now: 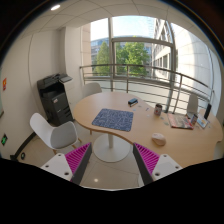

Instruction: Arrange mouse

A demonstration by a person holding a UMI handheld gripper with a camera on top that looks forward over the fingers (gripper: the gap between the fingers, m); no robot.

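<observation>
A round wooden table (95, 135) stands well beyond my fingers. A blue patterned mouse mat (112, 119) lies at its middle. A small dark thing, perhaps the mouse (132, 101), lies on the table's far side, beyond the mat. My gripper (112, 163) is open and empty, held high and far from the table. Its pink pads (78, 158) show at either side, with only floor and the table's base between them.
A cup (157, 109), a small round thing (158, 140) and books (181, 120) sit on the table's right part. White chairs (50, 131) stand around it. A dark printer cabinet (53, 98) is at the left wall. Windows (130, 55) are behind.
</observation>
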